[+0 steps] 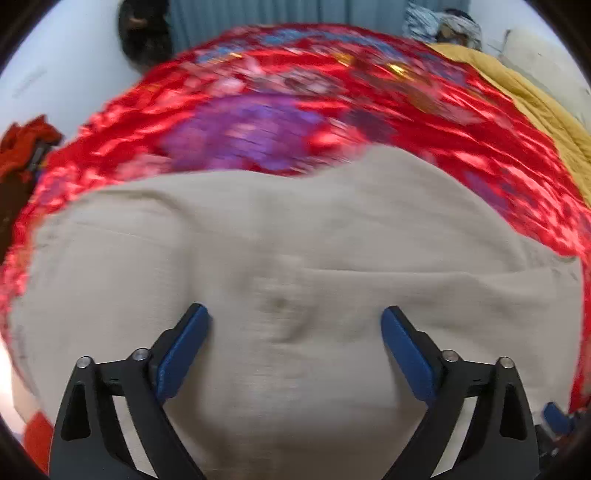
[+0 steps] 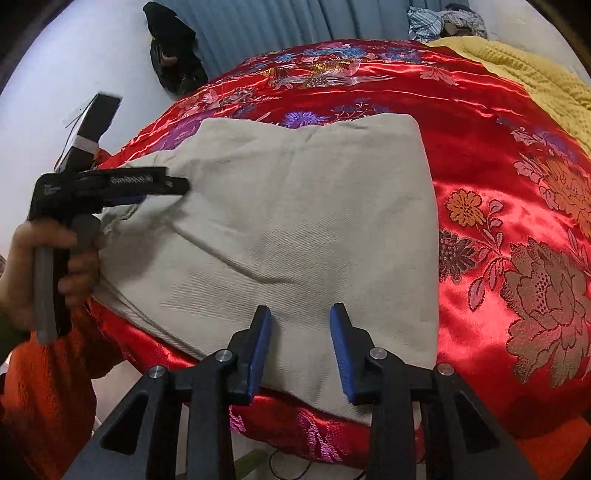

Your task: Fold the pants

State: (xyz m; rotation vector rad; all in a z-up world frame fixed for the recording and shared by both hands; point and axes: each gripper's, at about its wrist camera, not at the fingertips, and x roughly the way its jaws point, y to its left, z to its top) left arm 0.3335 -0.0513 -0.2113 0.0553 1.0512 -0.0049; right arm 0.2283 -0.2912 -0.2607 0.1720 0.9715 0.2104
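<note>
The beige pants (image 2: 295, 214) lie folded into a thick rectangle on a red satin bedspread (image 2: 498, 184) with a flower pattern. My right gripper (image 2: 300, 319) hovers over the pants' near edge, its blue pads partly apart with nothing pinched between them. In the blurred left wrist view, my left gripper (image 1: 295, 319) stands wide open just above the pants (image 1: 295, 240). From the right wrist view the left gripper (image 2: 183, 186) shows side-on at the pants' left end by the drawstring, held by a hand (image 2: 33, 266).
A yellow blanket (image 2: 543, 81) covers the bed's far right. A black bag (image 2: 173, 62) leans by a blue curtain (image 2: 277, 29), with striped clothes (image 2: 443, 20) at the back. An orange sleeve (image 2: 48, 387) is at the near left, where the bed edge drops to the floor.
</note>
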